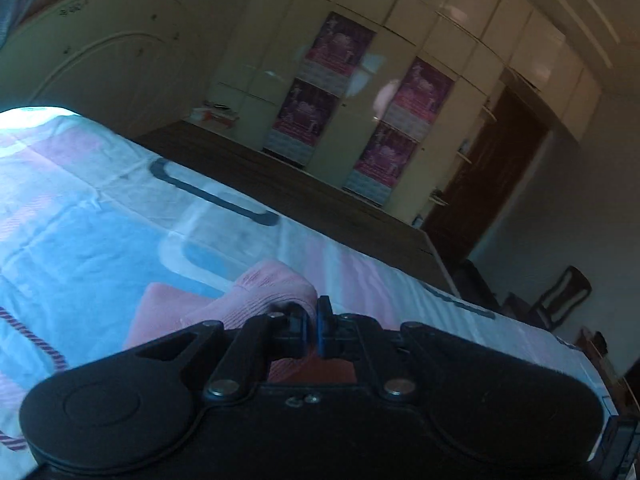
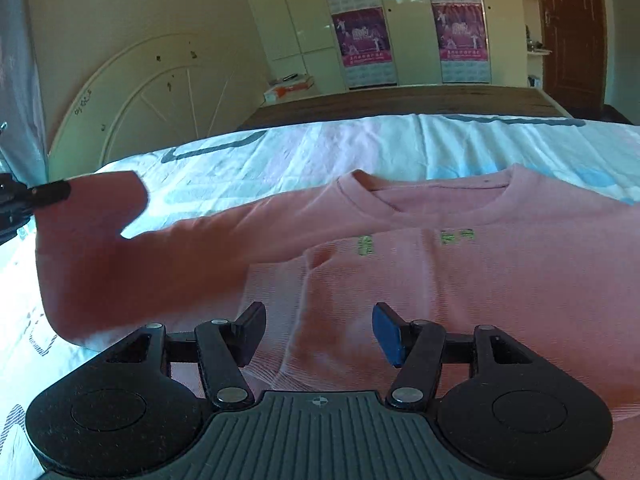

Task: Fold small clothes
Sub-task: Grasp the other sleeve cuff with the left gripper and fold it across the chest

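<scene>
A small pink sweatshirt (image 2: 460, 272) with green lettering lies spread on the bed, collar toward the far side. Its left sleeve (image 2: 132, 248) is lifted off the sheet. My left gripper (image 1: 312, 312) is shut on the ribbed cuff of that sleeve (image 1: 272, 288); it shows again at the left edge of the right wrist view, where the left gripper (image 2: 60, 191) pinches the cuff end. My right gripper (image 2: 318, 326) hovers open just over the sweatshirt's lower front, with only flat cloth under its fingers.
The bed sheet (image 2: 360, 144) is pale blue and pink with grey shapes. Past its far edge are a dark wooden board (image 2: 400, 100), a white arched headboard (image 2: 160, 92), wardrobes with pink posters (image 2: 360, 36) and a brown door (image 2: 572, 28).
</scene>
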Available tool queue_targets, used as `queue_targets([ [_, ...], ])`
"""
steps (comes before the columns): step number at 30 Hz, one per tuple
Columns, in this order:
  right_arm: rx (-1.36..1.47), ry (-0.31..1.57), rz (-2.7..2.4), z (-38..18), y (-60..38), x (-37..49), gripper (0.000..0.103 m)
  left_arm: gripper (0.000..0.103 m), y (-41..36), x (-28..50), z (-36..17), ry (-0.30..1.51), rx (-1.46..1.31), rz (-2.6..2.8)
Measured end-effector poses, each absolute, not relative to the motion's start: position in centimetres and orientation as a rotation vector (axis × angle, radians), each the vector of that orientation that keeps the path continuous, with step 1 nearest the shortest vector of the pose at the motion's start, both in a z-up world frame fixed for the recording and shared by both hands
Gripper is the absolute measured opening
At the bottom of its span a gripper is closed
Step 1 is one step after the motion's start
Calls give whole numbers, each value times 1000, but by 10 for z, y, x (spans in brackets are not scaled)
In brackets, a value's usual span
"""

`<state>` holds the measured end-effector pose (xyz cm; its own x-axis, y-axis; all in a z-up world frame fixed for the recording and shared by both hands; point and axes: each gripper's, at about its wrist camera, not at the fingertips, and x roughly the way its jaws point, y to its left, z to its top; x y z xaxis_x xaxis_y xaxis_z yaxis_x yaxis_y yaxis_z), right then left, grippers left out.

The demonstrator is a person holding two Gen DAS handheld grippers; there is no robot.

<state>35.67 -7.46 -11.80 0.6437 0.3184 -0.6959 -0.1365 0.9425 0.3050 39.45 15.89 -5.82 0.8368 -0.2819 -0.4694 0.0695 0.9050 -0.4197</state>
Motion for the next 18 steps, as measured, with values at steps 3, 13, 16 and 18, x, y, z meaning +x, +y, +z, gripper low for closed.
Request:
queue_targets([
  [3,235,824,213,-112,-104,342,59,4,83,394,-70,586,-365,-329],
  [13,289,848,147,-109,-170,301,59,33,-28,382,-143,823,-85,-472],
  [16,292,854,186,-110,-159,300,59,60,-14,366,-138,780,-53,-414],
  [18,287,859,223,-112,-148,303,59,66,5,357,-130,750,-56,-353],
])
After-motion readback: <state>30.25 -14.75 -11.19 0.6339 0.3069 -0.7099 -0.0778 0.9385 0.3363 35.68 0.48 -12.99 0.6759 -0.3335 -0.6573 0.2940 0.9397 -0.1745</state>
